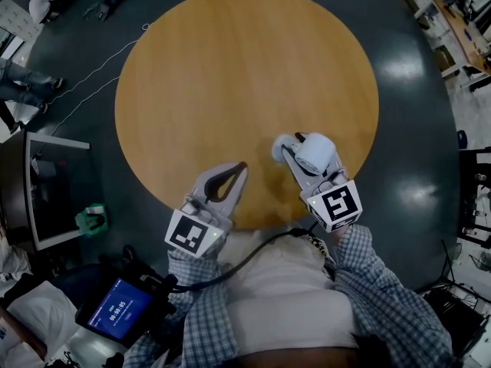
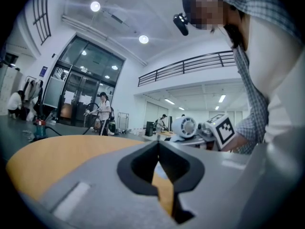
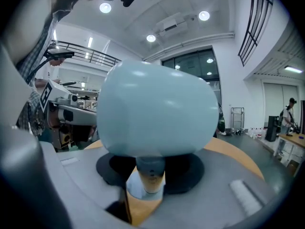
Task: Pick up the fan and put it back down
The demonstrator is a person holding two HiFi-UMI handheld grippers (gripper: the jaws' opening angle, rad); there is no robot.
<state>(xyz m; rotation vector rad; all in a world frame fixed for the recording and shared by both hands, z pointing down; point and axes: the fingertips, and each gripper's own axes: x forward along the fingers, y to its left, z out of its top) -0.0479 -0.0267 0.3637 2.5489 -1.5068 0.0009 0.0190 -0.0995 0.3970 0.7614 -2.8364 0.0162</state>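
Only your right gripper's (image 3: 148, 178) own view shows its fingers (image 3: 188, 171) clamping the fan's (image 3: 157, 111) stem; your left gripper (image 2: 158, 147), fingers closed and empty, points level over the table (image 1: 230, 67).

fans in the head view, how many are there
1: the small white fan, held in the fingers of the right gripper, over the round table's near right edge. No other shows.
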